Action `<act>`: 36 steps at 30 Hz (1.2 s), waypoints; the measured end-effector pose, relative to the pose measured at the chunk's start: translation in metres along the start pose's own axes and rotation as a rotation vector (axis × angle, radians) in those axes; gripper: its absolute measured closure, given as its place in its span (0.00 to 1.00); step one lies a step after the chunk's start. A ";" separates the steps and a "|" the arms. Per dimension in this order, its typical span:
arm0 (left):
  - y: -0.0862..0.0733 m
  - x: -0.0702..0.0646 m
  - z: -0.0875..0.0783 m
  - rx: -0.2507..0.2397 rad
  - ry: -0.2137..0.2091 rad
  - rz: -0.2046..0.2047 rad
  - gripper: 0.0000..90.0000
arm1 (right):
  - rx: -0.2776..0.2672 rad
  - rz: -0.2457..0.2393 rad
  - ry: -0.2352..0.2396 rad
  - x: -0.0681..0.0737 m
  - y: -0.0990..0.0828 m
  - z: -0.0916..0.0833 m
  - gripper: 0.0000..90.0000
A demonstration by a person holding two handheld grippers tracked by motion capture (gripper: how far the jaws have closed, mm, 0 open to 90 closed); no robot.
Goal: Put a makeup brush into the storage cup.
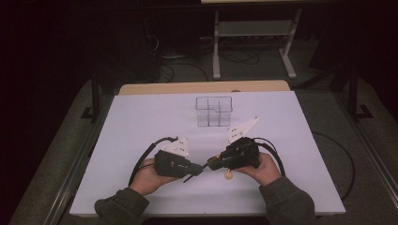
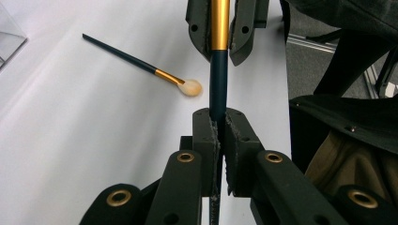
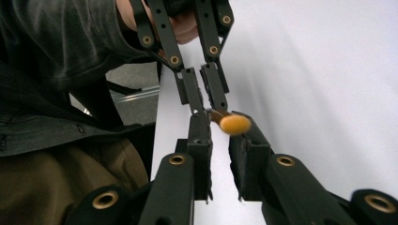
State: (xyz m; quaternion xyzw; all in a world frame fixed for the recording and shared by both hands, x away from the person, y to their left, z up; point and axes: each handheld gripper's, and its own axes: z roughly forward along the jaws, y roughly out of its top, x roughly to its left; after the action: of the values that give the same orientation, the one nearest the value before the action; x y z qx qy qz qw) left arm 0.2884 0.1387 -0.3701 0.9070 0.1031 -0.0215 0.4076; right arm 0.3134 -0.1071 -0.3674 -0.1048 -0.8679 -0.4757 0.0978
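Note:
A makeup brush (image 2: 218,79) with a dark blue handle and a gold ferrule is held off the table between the two grippers. My left gripper (image 2: 218,117) is shut on its handle. My right gripper (image 2: 220,47) faces it and is shut on the gold ferrule. The brush's tan head (image 3: 234,124) pokes out past the right gripper (image 3: 218,124) jaw tips. In the high view the left gripper (image 1: 197,169) and right gripper (image 1: 211,164) meet tip to tip near the table's front middle. A second, thinner brush (image 2: 141,65) lies flat on the table.
A clear divided organizer box (image 1: 214,111) stands at the middle back of the white table top (image 1: 141,126). The loose brush's tan head (image 1: 228,175) lies just under the right hand. Dark floor, cables and a metal frame surround the table.

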 end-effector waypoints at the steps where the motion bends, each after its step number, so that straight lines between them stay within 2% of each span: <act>1: 0.000 0.000 0.000 0.000 0.000 0.003 0.93 | 0.000 0.000 0.000 0.000 0.000 0.000 0.89; 8: 0.000 0.001 0.001 0.001 -0.001 0.008 0.93 | -0.018 0.019 0.030 -0.002 0.000 0.002 0.92; 14: -0.001 0.001 0.003 -0.002 -0.017 -0.002 0.92 | -0.010 0.006 0.034 -0.001 0.000 0.002 0.92; 17: -0.002 0.002 0.003 0.004 -0.015 -0.010 0.87 | 0.007 -0.005 0.016 0.001 0.002 0.002 0.92; 21: -0.003 0.002 0.004 0.017 -0.017 -0.011 0.86 | 0.037 -0.018 0.006 0.003 0.003 0.002 0.92; 25: -0.003 0.002 0.005 0.039 -0.022 -0.002 0.88 | 0.048 -0.024 -0.003 0.003 0.005 -0.001 0.92; 32: -0.001 -0.001 0.006 0.031 -0.021 -0.011 0.90 | 0.054 -0.026 -0.006 0.005 0.010 -0.004 0.92; 36: 0.000 -0.001 0.007 0.034 -0.024 0.005 0.93 | 0.054 -0.032 -0.002 0.006 0.013 -0.004 0.92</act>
State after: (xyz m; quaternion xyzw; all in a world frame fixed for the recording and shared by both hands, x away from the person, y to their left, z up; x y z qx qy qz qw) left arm 0.2876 0.1334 -0.3745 0.9138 0.0956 -0.0331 0.3933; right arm 0.3117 -0.1032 -0.3534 -0.0886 -0.8820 -0.4536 0.0920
